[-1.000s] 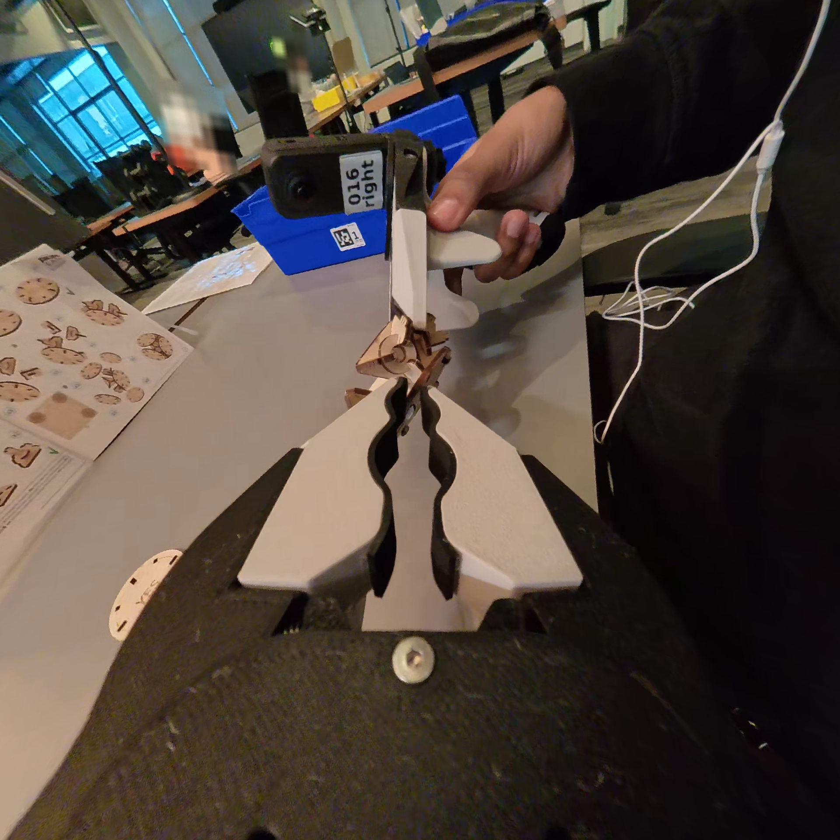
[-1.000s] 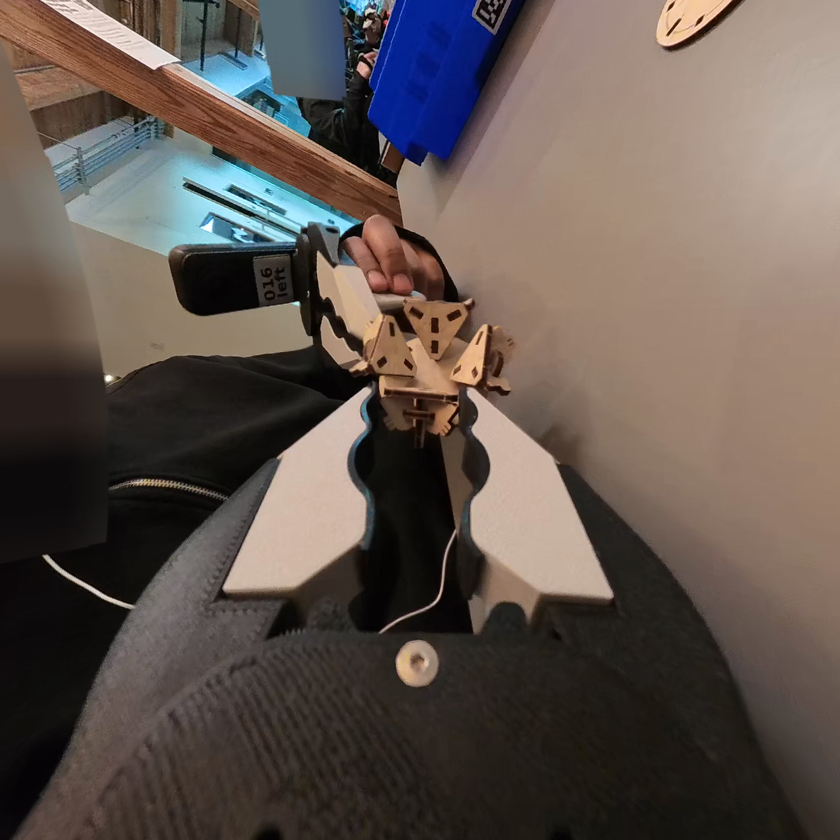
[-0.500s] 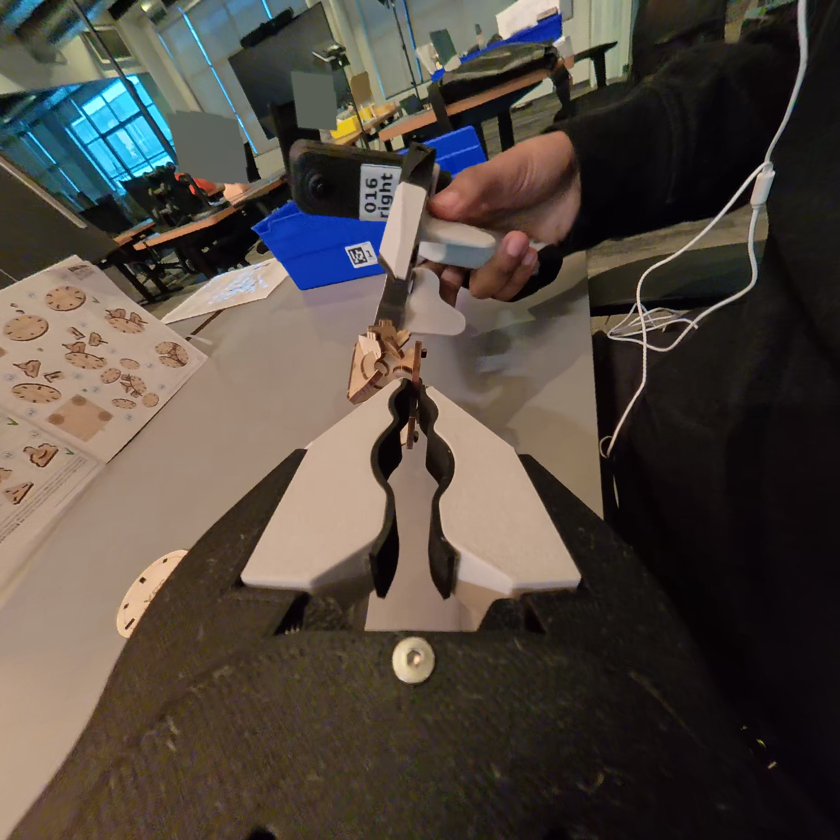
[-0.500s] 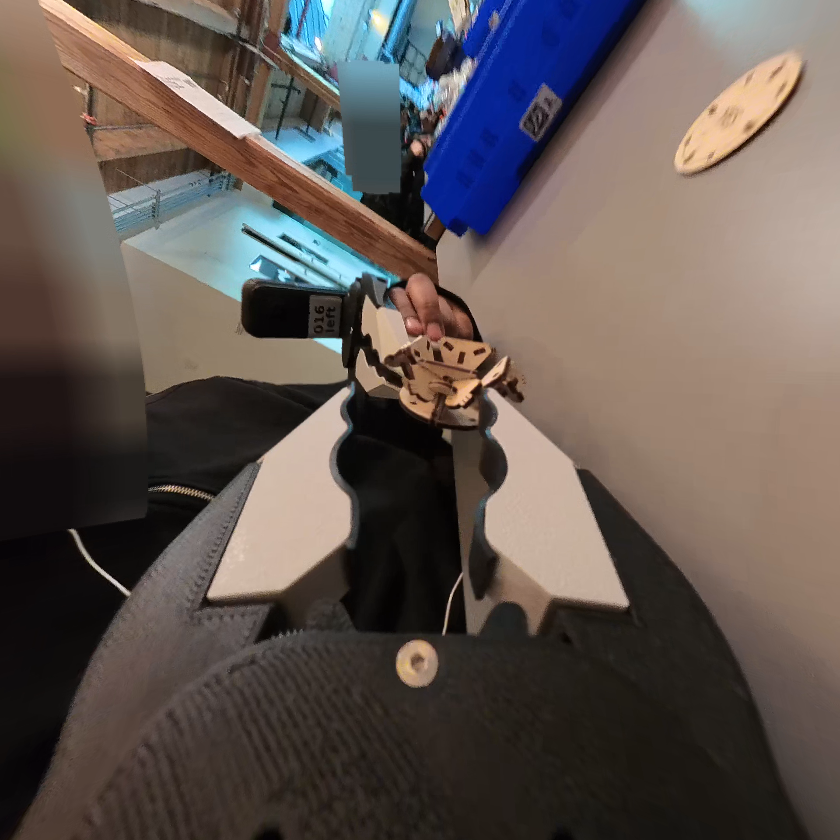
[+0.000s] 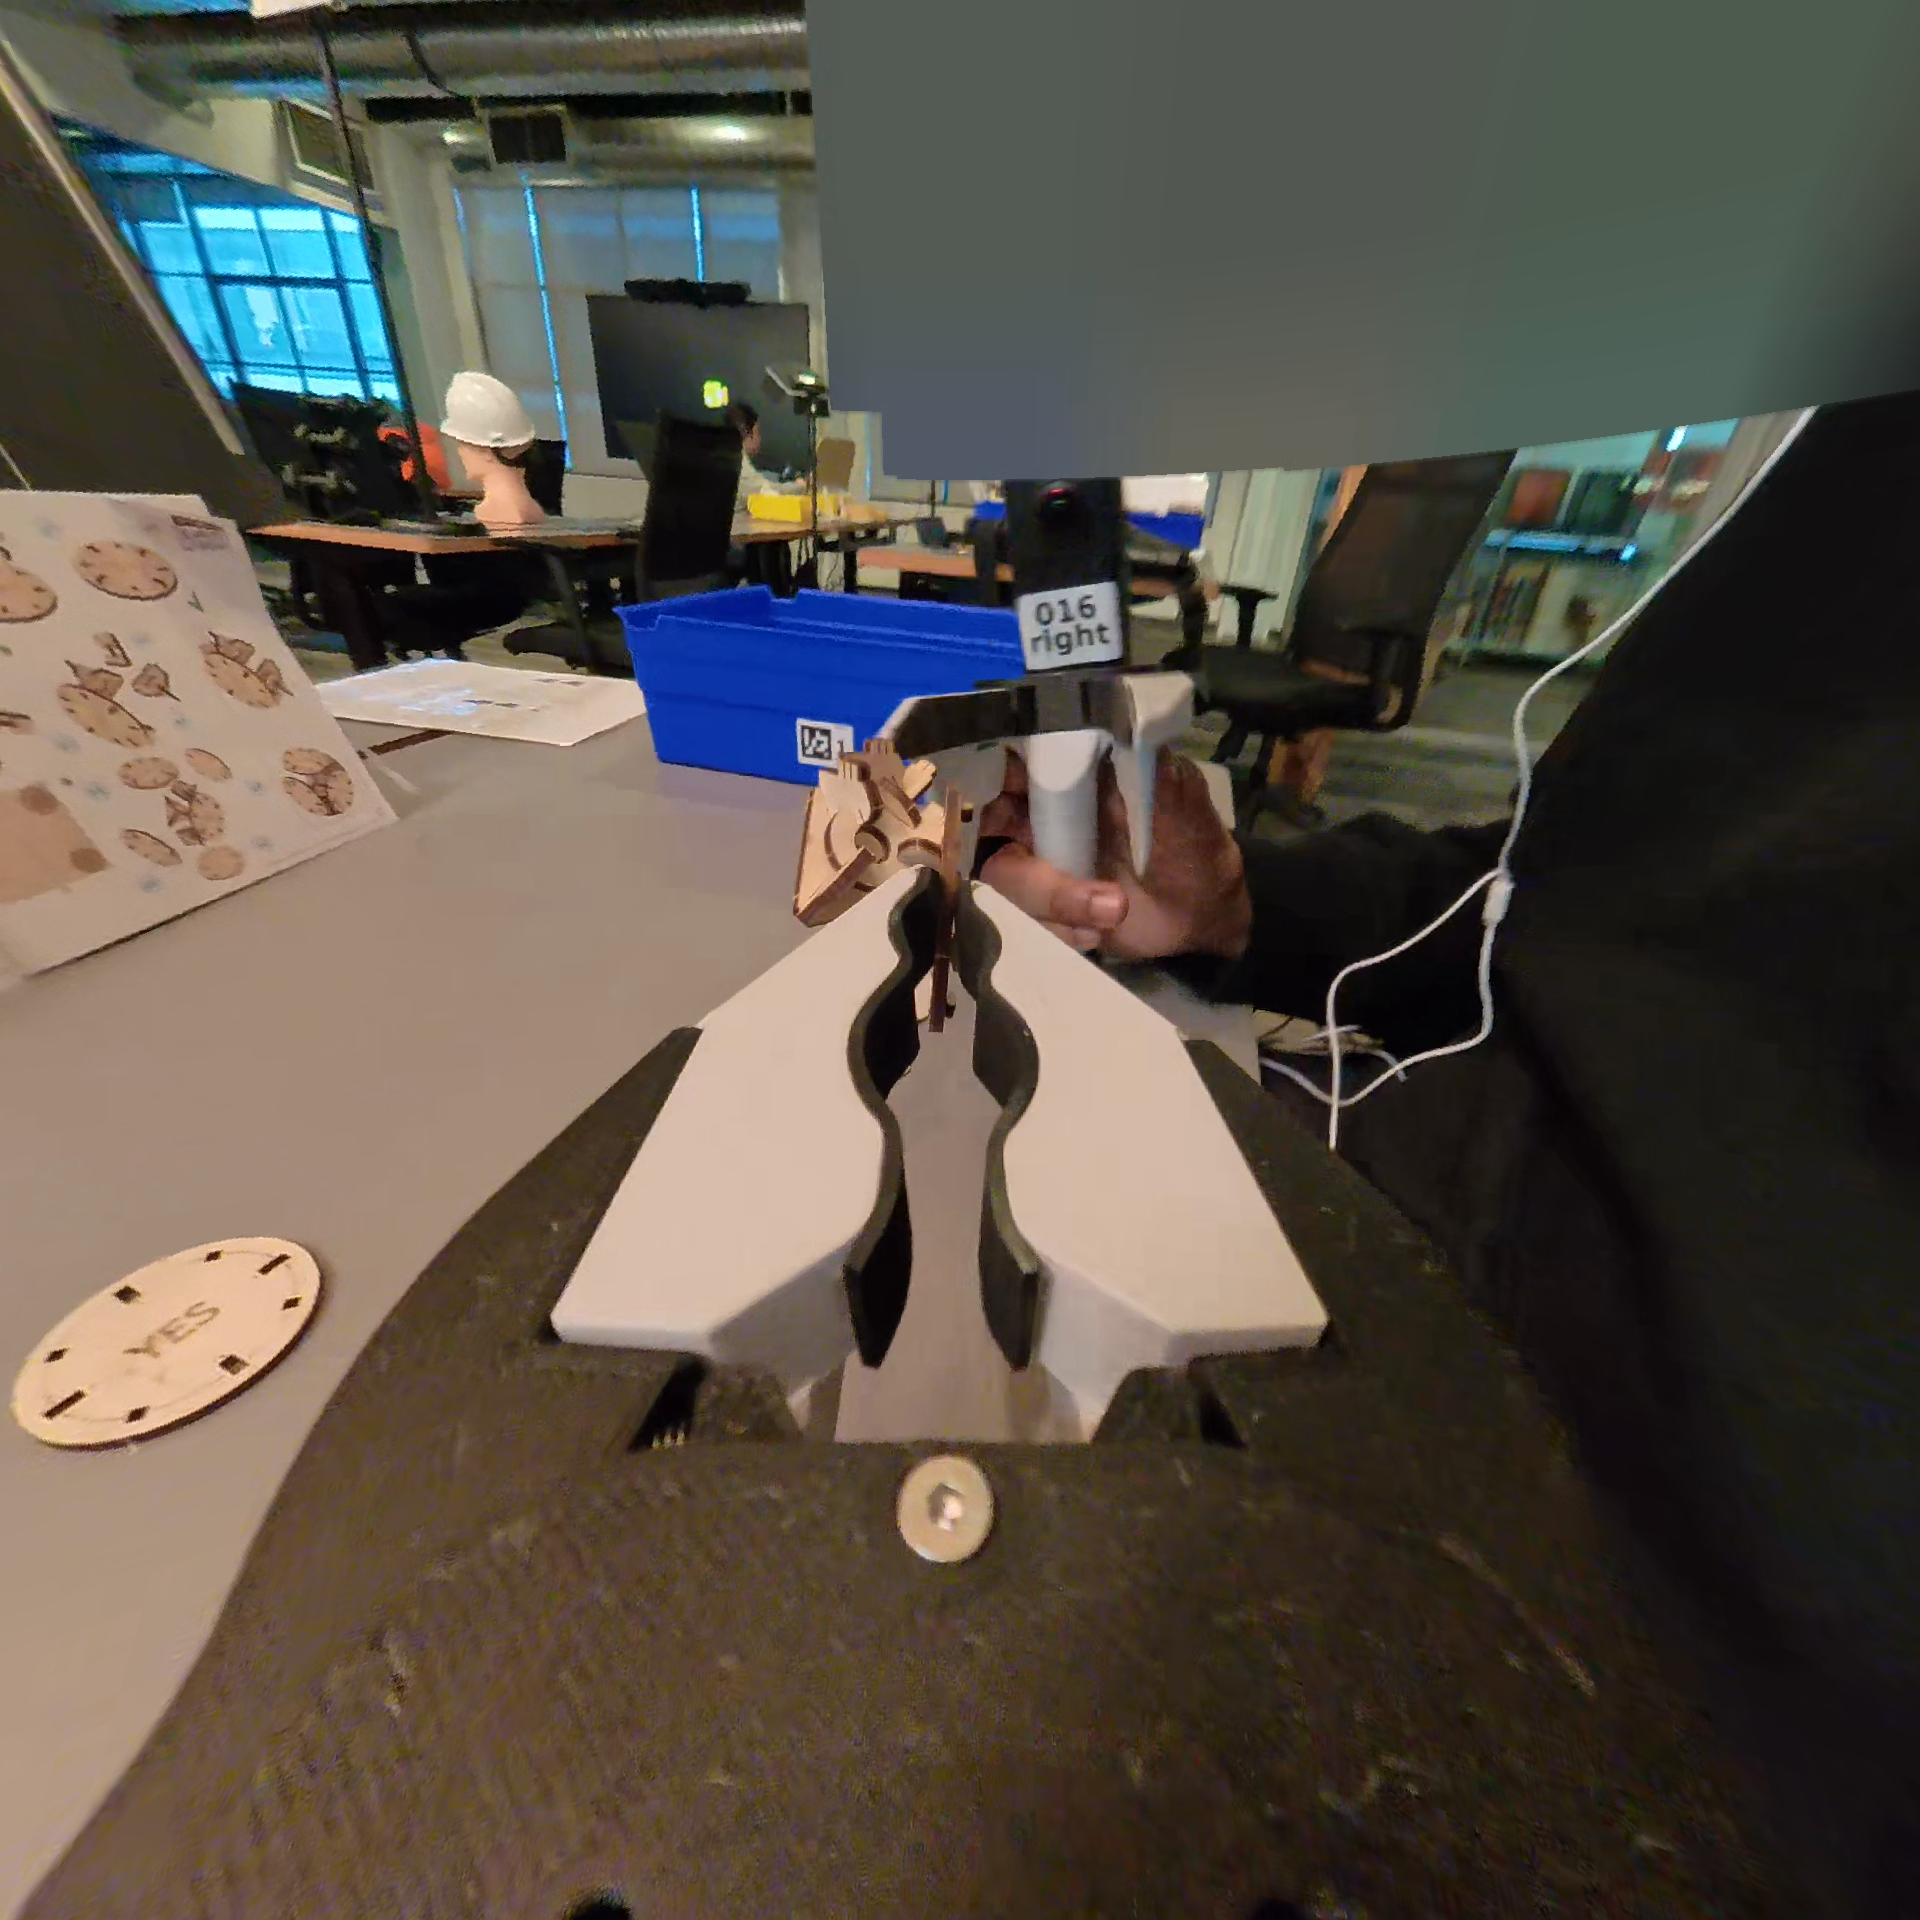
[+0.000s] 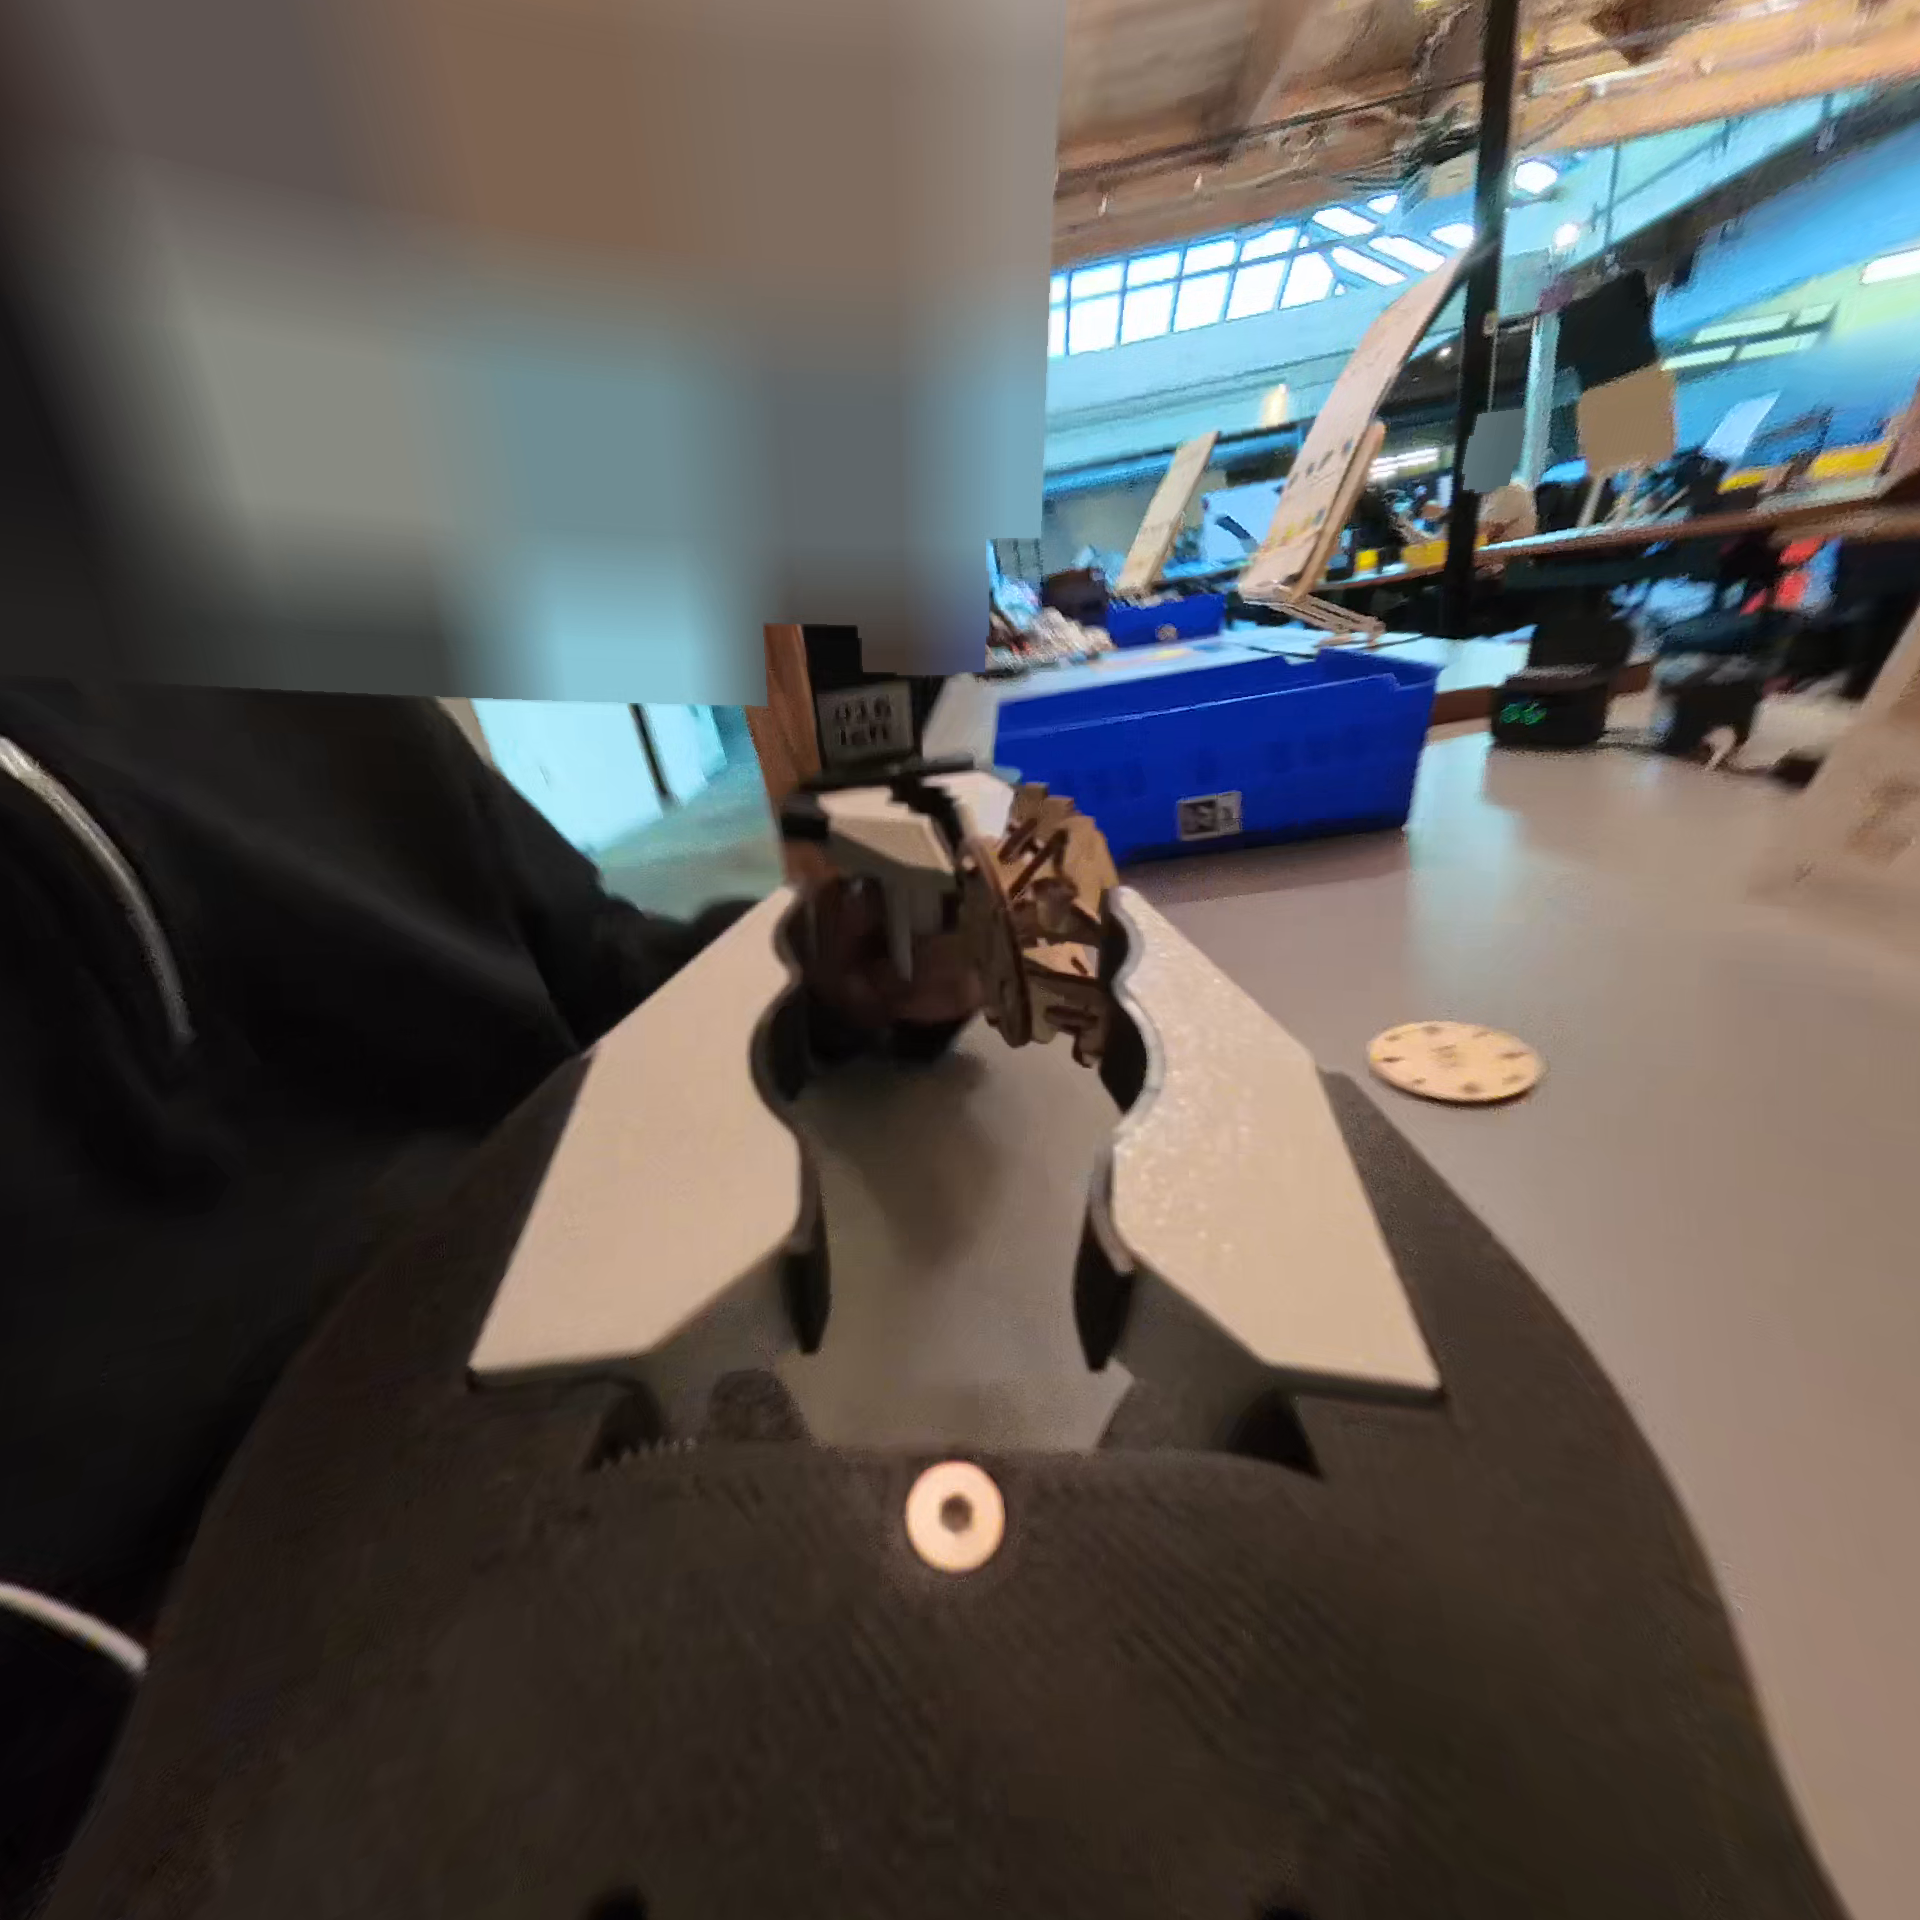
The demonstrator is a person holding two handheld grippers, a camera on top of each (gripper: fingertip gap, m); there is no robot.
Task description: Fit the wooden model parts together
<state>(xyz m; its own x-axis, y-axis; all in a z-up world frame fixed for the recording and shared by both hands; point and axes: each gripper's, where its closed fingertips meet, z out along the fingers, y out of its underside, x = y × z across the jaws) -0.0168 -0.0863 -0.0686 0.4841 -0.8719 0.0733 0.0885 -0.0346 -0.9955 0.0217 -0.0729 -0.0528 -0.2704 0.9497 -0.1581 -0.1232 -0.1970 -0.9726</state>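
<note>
My left gripper (image 5: 940, 894) is shut on a thin wooden plate that is part of a small wooden model (image 5: 868, 831), and holds it above the grey table (image 5: 416, 987). My right gripper (image 6: 951, 925) is open. The model (image 6: 1039, 935) stands between its fingers, close to the right finger (image 6: 1132, 966) and clear of the left one. The left gripper also shows in the right wrist view (image 6: 961, 862), clamped on the model. The right gripper also shows in the left wrist view (image 5: 935, 732), just behind the model, held by a hand (image 5: 1143, 883).
A round wooden disc (image 5: 166, 1340) lies flat on the table, and also shows in the right wrist view (image 6: 1452, 1060). A blue bin (image 5: 810, 665) stands at the table's far side. A propped sheet printed with wooden parts (image 5: 135, 707) is on the left. A person in black stands close by. My hands' fingertips stand some 5 cm from each other.
My right gripper's jaws have opened wide around the model. Both grippers have turned, so the table now lies level in both views. My left gripper stays shut on the model.
</note>
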